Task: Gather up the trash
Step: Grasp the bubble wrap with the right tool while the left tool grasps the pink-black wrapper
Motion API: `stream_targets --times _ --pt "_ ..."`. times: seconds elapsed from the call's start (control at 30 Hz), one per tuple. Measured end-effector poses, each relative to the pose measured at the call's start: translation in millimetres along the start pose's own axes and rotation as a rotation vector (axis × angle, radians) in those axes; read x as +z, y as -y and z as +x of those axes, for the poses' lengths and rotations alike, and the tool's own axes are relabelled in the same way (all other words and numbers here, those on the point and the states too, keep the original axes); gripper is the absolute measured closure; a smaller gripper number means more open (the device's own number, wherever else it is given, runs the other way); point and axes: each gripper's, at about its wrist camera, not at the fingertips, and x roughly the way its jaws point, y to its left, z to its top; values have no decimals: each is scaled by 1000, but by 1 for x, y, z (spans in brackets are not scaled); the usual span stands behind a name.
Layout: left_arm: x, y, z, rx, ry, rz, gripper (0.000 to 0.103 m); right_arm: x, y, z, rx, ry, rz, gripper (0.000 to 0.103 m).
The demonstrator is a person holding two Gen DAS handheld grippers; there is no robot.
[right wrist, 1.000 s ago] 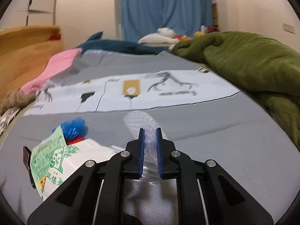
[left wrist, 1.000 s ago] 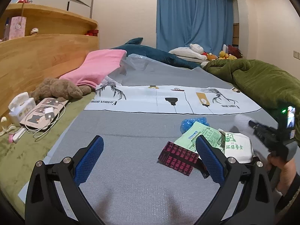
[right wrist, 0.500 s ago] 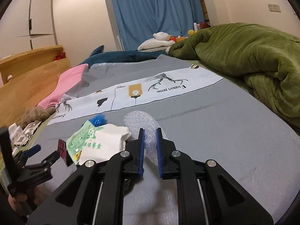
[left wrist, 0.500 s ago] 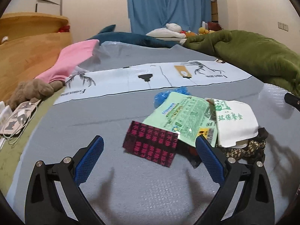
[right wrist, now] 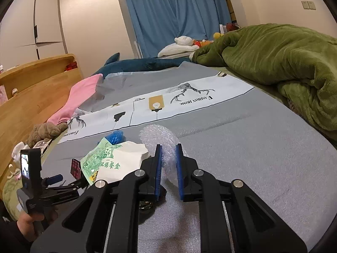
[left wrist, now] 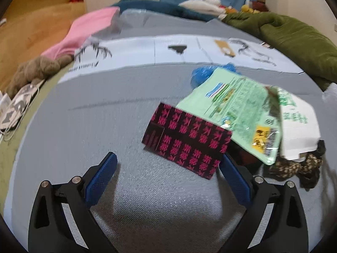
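In the left wrist view, my left gripper [left wrist: 166, 179] has its fingers [left wrist: 101, 179] wide apart and holds nothing. Just ahead of them, a little toward my right finger, the black and pink wrapper [left wrist: 186, 142] lies on the grey bed cover [left wrist: 105, 122]. Its near corner is very close to the right finger; whether they touch, I cannot tell. Beyond it sit the green packet [left wrist: 236, 113], the white meal box [left wrist: 299, 126] and a blue crumpled piece [left wrist: 202, 74].

In the right wrist view, my right gripper [right wrist: 168, 164] is closed on the bubble wrap [right wrist: 160, 141], which stands up between the two blue fingers. The same pile lies to the left of them.

I judge that the task is only beginning (one piece is in hand, no bin is visible), and the wrapper looks like my next target.
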Motion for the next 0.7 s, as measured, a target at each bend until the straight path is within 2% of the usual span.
stream_targets --times 0.13,0.23,0.27,0.3,0.37,0.4,0.57,0.7 --pt "-2 5 7 -3 -37 22 10 -2 0 2 -2 -10 3 89" --pt "-1 6 4 -21 -26 27 24 -4 -1 4 -3 -14 -2 89" --pt "-1 5 3 -41 -18 21 37 -4 -2 4 -3 -16 -3 89" --pt "0 4 1 -60 -11 16 58 -4 -1 6 -4 -17 -3 89" --pt "1 -1 -2 -111 4 -6 80 -5 -1 8 -7 -23 -5 89" --pt "2 -3 -3 -129 13 -18 88 -5 0 8 -7 -26 -5 89" --pt "1 -15 -9 -174 59 -84 101 -9 0 9 -9 -36 -6 89" --pt "3 -19 -18 -170 104 -95 102 -10 0 7 -8 -36 -2 89"
